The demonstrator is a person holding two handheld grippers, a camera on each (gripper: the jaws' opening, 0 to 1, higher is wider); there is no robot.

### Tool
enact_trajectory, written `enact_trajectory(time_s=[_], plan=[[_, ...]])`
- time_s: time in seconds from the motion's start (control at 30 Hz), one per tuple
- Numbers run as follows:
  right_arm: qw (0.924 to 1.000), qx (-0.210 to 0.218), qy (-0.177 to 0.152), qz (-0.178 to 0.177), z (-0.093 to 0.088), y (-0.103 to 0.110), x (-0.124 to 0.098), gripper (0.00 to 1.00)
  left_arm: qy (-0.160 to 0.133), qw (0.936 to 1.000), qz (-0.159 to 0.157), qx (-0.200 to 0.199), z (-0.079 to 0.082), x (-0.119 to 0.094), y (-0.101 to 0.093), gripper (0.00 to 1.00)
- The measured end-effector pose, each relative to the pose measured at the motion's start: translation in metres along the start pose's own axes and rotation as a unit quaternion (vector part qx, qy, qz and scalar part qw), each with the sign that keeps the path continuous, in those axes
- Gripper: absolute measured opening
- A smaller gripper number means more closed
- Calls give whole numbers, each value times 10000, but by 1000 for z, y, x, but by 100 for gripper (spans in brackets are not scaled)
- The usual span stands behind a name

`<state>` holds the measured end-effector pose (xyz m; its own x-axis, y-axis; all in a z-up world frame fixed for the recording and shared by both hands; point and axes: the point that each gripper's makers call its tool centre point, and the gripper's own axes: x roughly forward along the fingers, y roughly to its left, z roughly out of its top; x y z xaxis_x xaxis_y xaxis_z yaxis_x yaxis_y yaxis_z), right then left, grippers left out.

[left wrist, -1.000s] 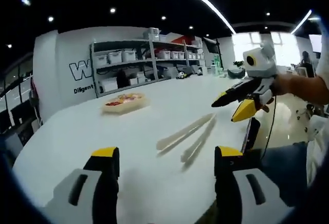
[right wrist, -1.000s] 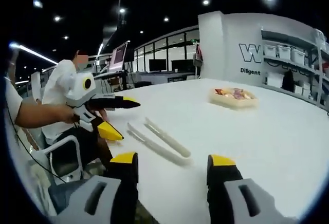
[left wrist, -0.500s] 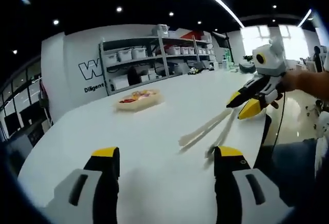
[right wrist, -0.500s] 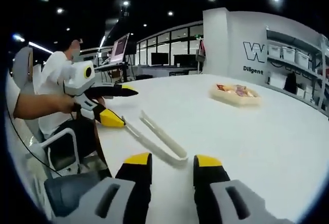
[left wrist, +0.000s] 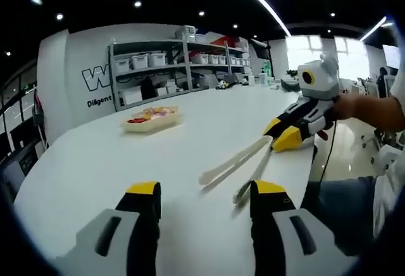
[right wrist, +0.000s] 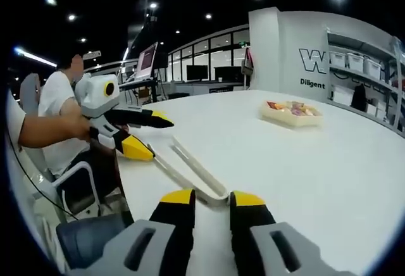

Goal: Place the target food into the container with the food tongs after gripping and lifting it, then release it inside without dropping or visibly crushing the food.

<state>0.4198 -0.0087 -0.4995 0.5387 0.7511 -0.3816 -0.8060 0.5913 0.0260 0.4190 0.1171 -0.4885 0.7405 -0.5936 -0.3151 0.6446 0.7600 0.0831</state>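
In the left gripper view, the left gripper hangs over the white table with its yellow-tipped jaws spread apart and nothing between them. The food tongs lie flat just ahead of its right finger, a pale cream pair whose two arms fan out towards the far side; the near end passes behind that finger's tip, so contact there is hard to judge. At the tongs' far end sits the right gripper, held by a hand; its jaws look nearly closed, and whether they touch the tongs cannot be told. Far ahead of the left finger lies the container, a shallow tray of reddish and yellow food too small to identify.

In the right gripper view, the right gripper has its jaws drawn close together around the tongs' joined end, though actual contact is hidden. The left gripper hovers open-jawed beside the tongs' spread tips. The container rests well beyond the right finger.
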Motion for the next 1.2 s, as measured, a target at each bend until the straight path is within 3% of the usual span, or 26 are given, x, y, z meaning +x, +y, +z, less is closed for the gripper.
enact_trajectory(time_s=[0.13,0.27,0.5,1.07,1.2], plan=[[10000,25,2,-5,-1,0,-1,15,6,9996,-163,250,-3,-2,-10,34],[10000,34,-7,8,1,1,2,19,42,9992,-283,264,-2,-1,-16,28],[9999,132,-50,66,2,3,2,16,73,9979,-571,310,-2,-1,-27,11],[9997,221,-74,-46,1,-5,-1,15,33,9974,-611,382,0,7,-29,9],[9996,249,-116,-65,1,-5,-1,15,14,9965,-570,615,-1,6,-31,9]])
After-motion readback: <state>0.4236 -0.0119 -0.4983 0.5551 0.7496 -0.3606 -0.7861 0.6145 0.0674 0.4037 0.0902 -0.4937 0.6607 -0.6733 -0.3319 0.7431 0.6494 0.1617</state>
